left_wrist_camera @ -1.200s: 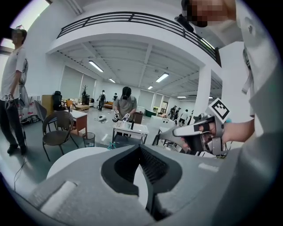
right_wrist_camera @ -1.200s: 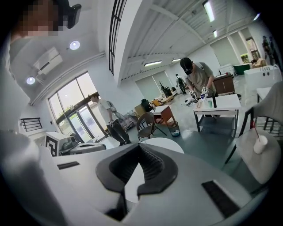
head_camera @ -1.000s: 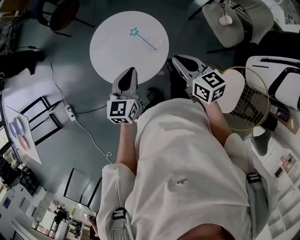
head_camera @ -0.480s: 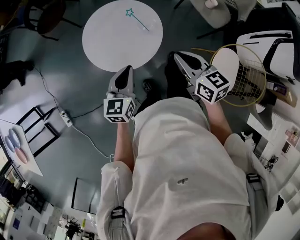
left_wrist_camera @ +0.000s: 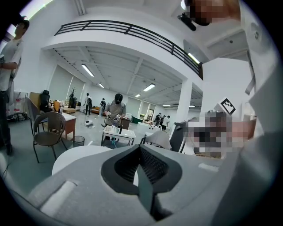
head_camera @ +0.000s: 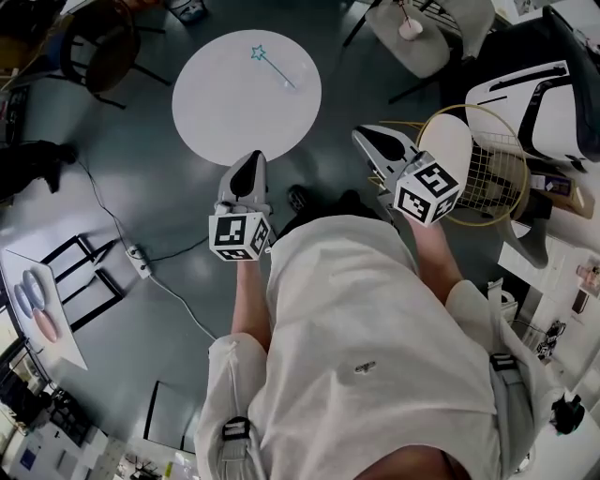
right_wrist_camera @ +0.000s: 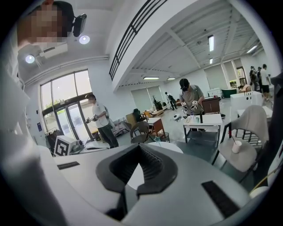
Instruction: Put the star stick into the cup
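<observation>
1. L gripper (left_wrist_camera: 140, 148) & R gripper (right_wrist_camera: 140, 149): jaws closed tip to tip, nothing between them. Prob. because nothing's within reach.
2. Both are held at waist level, pointing fwd.
3. Star stick (head_camera: 270, 67) lies flat on the round white table (head_camera: 216, 112), well ahead of both grippers, not in a cup.
4. A pale cup (head_camera: 410, 28) sits on a chair seat (head_camera: 433, 49), well apart from the stick. Can't tell if it's the task's.
</observation>
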Demonstrator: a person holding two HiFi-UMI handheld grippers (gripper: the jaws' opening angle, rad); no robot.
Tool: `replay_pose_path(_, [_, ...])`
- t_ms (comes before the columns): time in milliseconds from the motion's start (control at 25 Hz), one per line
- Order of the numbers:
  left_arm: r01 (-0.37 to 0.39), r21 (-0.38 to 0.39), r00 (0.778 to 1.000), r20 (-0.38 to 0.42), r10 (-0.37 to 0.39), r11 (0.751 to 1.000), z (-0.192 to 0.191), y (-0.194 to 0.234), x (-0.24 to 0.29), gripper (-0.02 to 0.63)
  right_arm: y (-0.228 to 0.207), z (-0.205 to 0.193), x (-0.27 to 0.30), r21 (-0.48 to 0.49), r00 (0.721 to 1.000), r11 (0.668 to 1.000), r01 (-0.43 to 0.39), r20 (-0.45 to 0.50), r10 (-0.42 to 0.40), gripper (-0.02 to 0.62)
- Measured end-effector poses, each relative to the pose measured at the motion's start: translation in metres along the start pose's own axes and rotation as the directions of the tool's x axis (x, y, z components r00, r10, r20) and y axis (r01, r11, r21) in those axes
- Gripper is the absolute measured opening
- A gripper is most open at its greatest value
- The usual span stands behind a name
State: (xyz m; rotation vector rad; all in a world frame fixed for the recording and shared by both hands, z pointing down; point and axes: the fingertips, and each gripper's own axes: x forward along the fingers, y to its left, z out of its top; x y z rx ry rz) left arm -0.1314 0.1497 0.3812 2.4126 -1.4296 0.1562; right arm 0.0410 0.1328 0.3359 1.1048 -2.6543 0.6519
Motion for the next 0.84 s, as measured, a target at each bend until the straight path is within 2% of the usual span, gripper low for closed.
replay_pose_path(240, [0.031,0.001,0.999,-0.009,-0.031,1.000,-0.005,-0.026,-0.001,0.011,-0.001,-0.013,-0.012,0.002,1.000,1.000,0.015,0.001,-0.015,0.008])
replay_pose_path(440, [0.017,-0.015,0.999,-0.028,-0.017,1.000,-0.016,-0.029,-0.006,0.011,0.004,-0.019,-0.014,-0.011,1.000,1.000,-0.008,-0.010,0.008,0.006])
replay_pose_path(840, [0.000,0.002,1.000,-0.022,0.000,1.000,-0.010,-0.023,-0.014,0.011,0.011,-0.016,-0.007,-0.041,1.000,0.999,-0.024,-0.016,0.023,0.006])
